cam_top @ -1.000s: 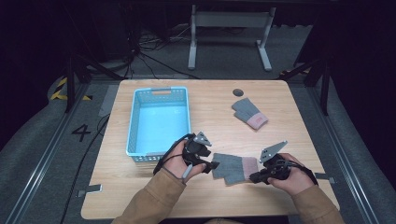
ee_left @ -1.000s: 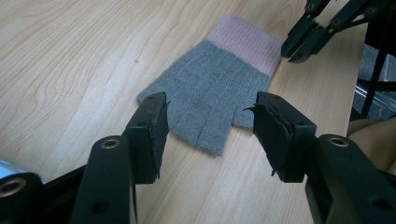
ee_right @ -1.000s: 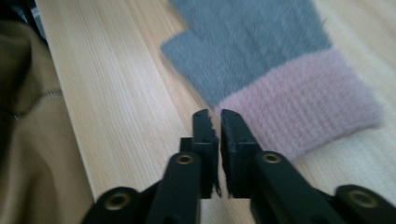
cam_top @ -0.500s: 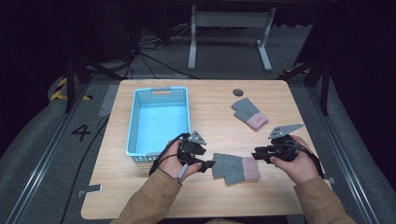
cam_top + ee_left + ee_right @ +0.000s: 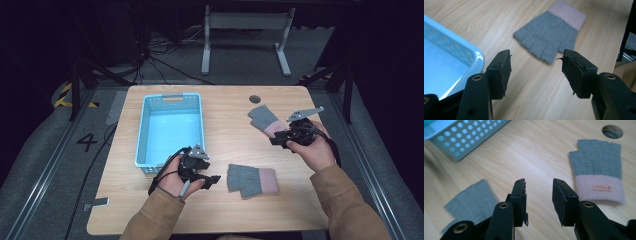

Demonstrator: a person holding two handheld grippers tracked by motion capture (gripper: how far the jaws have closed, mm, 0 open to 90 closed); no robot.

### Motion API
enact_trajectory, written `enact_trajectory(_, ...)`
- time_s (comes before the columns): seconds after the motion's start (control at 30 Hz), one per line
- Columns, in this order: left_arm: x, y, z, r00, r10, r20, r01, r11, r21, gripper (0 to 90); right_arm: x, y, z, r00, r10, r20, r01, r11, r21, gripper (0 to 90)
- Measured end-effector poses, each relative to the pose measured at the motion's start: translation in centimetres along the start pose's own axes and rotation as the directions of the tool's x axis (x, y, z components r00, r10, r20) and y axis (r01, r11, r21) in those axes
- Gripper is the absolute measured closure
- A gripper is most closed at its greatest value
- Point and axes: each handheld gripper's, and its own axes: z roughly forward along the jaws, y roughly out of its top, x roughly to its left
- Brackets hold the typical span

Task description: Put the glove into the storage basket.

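Two grey fingerless gloves with pink cuffs lie flat on the wooden table [image 5: 227, 135]. The near glove [image 5: 252, 180] [image 5: 549, 35] [image 5: 471, 201] rests between my hands. My left gripper [image 5: 214, 179] [image 5: 536, 72] hovers just left of its finger end, jaws apart after opening a little, nothing between them. The far glove [image 5: 265, 120] [image 5: 599, 170] lies at the right rear. My right gripper [image 5: 276, 140] [image 5: 539, 200] is raised beside its cuff, pointing left. Its jaws have just been opening and hold nothing.
A light blue perforated basket [image 5: 142, 127] [image 5: 477, 53] [image 5: 469, 137] stands empty at the table's left, right behind my left hand. A round cable hole [image 5: 255, 99] [image 5: 612, 131] sits beyond the far glove. Bare wood lies between the two gloves.
My right gripper let go of the near glove's cuff, opened, and rose back and right to the far glove. My left gripper drew slightly left off the near glove's fingers.
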Motion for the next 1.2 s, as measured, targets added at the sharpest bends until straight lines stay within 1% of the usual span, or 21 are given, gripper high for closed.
enact_trajectory(0.1,0.0,-0.3,-0.3,0.9999,-0.006,-0.009,0.006,1.0,-0.005,41.1,-0.7,0.4,0.5,0.9998,0.0,0.019,0.0,1.0,-0.002,66.0)
enact_trajectory(0.13,0.0,-0.5,-0.4,0.9999,-0.013,-0.009,0.013,0.9999,-0.008,41.1,-1.5,0.6,1.2,0.9992,0.005,0.039,-0.005,1.0,-0.001,69.1)
enact_trajectory(0.17,0.0,-0.6,-0.5,0.9998,-0.016,-0.012,0.016,0.9998,-0.007,41.1,-1.5,0.6,1.2,0.9992,0.005,0.039,-0.005,1.0,-0.001,69.1)
enact_trajectory(0.2,0.1,-1.0,-0.7,0.9996,-0.024,-0.018,0.023,0.9997,-0.008,41.1,-2.3,0.6,1.8,0.9981,0.02,0.058,-0.02,1.0,-0.001,72.1)
enact_trajectory(0.23,0.1,-1.0,-0.7,0.9996,-0.024,-0.018,0.023,0.9997,-0.008,41.1,-2.3,0.6,1.8,0.9981,0.02,0.058,-0.02,1.0,-0.001,72.1)
enact_trajectory(0.27,0.2,-1.2,-0.8,0.9994,-0.027,-0.021,0.027,0.9996,-0.005,41.1,-2.6,0.7,2.1,0.9977,0.028,0.061,-0.028,1.0,-0.003,72.4)
enact_trajectory(0.3,0.3,-1.6,-0.9,0.9988,-0.039,-0.03,0.039,0.9992,-0.009,41.2,-3.4,0.7,2.8,0.9967,0.039,0.072,-0.038,0.999,-0.007,75.7)
enact_trajectory(0.33,0.3,-1.6,-0.9,0.9988,-0.039,-0.03,0.039,0.9992,-0.009,41.2,-3.4,0.7,2.8,0.9967,0.039,0.072,-0.038,0.999,-0.007,75.7)
enact_trajectory(0.4,0.4,-1.8,-1.1,0.9981,-0.049,-0.036,0.048,0.9988,-0.012,41.2,-4.5,0.8,4.0,0.9954,0.048,0.083,-0.048,0.999,0.005,82.7)
enact_trajectory(0.47,0.4,-2.0,-1.2,0.9979,-0.051,-0.04,0.051,0.9986,-0.01,41.2,-5.2,0.7,5.0,0.9943,0.062,0.087,-0.065,0.997,0.031,82.6)
enact_trajectory(0.5,0.4,-2.0,-1.2,0.9979,-0.051,-0.04,0.051,0.9986,-0.01,41.2,-5.2,0.7,5.0,0.9943,0.062,0.087,-0.065,0.997,0.031,82.6)
enact_trajectory(0.53,0.4,-2.1,-1.3,0.9975,-0.057,-0.042,0.057,0.9984,-0.007,41.2,-5.8,0.6,5.8,0.9936,0.063,0.094,-0.067,0.997,0.043,78.2)
enact_trajectory(0.6,0.5,-2.2,-1.2,0.9973,-0.058,-0.045,0.058,0.9983,-0.007,41.2,-6.4,0.6,6.7,0.9904,0.047,0.13,-0.053,0.998,0.045,74.0)
enact_trajectory(0.63,0.5,-2.2,-1.2,0.9973,-0.058,-0.045,0.058,0.9983,-0.007,41.2,-6.4,0.6,6.7,0.9904,0.047,0.13,-0.053,0.998,0.045,74.0)
enact_trajectory(0.67,0.6,-2.2,-1.2,0.9972,-0.06,-0.045,0.06,0.9982,-0.006,41.2,-6.8,0.6,7.1,0.9878,0.059,0.144,-0.065,0.997,0.036,66.8)
enact_trajectory(0.77,0.6,-2.3,-1.1,0.9971,-0.063,-0.043,0.063,0.998,-0.002,41.2,-7.6,0.6,7.8,0.983,0.067,0.171,-0.073,0.997,0.031,60.5)
enact_trajectory(0.8,0.6,-2.3,-1.1,0.9971,-0.063,-0.043,0.063,0.998,-0.002,41.2,-7.6,0.6,7.8,0.983,0.067,0.171,-0.073,0.997,0.031,60.5)
enact_trajectory(0.87,0.7,-2.3,-1.0,0.9971,-0.063,-0.043,0.063,0.998,0.0,41.2,-8.1,0.5,8.2,0.9779,0.07,0.197,-0.078,0.996,0.036,57.9)
enact_trajectory(1.0,0.7,-2.2,-0.9,0.9976,-0.058,-0.037,0.059,0.9983,0.004,41.2,-8.9,0.4,8.9,0.9732,0.093,0.21,-0.106,0.993,0.05,54.6)
enact_trajectory(1.1,0.7,-2.1,-0.8,0.9976,-0.059,-0.035,0.059,0.9982,0.004,41.2,-9.3,0.3,9.4,0.9702,0.081,0.228,-0.098,0.993,0.065,52.1)
enact_trajectory(1.2,0.6,-2.0,-0.8,0.9978,-0.057,-0.035,0.057,0.9984,0.003,41.2,-9.7,0.0,9.9,0.967,0.097,0.236,-0.117,0.99,0.074,49.2)
